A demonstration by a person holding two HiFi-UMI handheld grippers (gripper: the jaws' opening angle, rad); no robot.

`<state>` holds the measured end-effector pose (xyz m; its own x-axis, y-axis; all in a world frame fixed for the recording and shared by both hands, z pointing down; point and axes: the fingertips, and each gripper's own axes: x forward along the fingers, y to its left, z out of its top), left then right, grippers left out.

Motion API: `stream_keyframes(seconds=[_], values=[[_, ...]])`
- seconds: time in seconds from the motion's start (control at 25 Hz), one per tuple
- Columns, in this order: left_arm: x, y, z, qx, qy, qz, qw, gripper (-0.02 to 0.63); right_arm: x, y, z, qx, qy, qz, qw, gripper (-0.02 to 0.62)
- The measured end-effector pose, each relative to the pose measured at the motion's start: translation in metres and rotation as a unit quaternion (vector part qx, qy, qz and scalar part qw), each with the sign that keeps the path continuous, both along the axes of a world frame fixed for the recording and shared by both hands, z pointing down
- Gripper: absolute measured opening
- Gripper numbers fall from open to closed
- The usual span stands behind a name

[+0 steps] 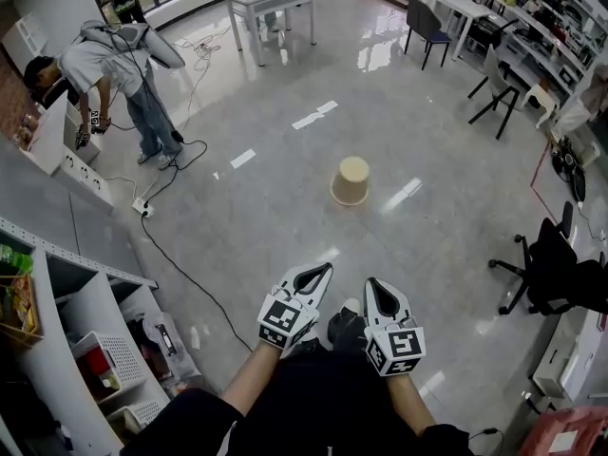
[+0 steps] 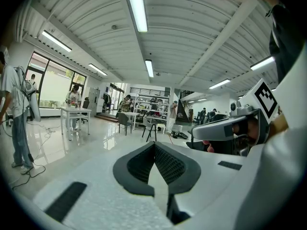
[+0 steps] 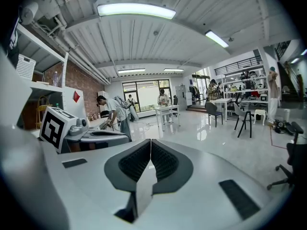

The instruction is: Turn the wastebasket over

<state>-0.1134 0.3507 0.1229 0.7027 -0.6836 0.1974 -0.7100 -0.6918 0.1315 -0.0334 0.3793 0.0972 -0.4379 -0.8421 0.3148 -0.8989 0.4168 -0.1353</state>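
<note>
A beige wastebasket [image 1: 351, 180] stands upside down on the glossy grey floor, some way ahead of both grippers. My left gripper [image 1: 321, 269] and right gripper [image 1: 373, 284] are held side by side close to my body, well short of the basket, both shut with nothing between the jaws. In the left gripper view the dark pads [image 2: 154, 145] meet at the tip; the right gripper [image 2: 230, 128] shows at its right. In the right gripper view the pads [image 3: 150, 143] also meet, with the left gripper [image 3: 84, 133] at its left. The basket is hidden in both gripper views.
A person [image 1: 114, 74] bends over a white cabinet at the far left, with cables [image 1: 171, 245] trailing across the floor. Shelving [image 1: 76, 350] stands at my near left. A white table [image 1: 271, 8] is at the back, black chairs [image 1: 499, 88] and an office chair [image 1: 551, 264] at the right.
</note>
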Motion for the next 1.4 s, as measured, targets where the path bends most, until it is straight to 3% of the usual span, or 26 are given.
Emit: stream_keyframes(seconds=[0.76,1.08,1.4], values=[[0.022,-0.025,0.01,-0.015,-0.004,0.022,0.9996,0.006,0.02,-0.021,0.012,-0.022,-0.005,0.02,1.0,0.012],[0.032,-0.075,0.027,-0.03,-0.009,0.01,0.9995,0.006,0.031,-0.075,0.028,-0.041,-0.009,0.008,0.999,0.012],[0.051,-0.159,0.029,-0.035,-0.025,0.005,0.9991,0.006,0.047,-0.17,0.03,-0.046,-0.019,-0.005,0.999,0.011]])
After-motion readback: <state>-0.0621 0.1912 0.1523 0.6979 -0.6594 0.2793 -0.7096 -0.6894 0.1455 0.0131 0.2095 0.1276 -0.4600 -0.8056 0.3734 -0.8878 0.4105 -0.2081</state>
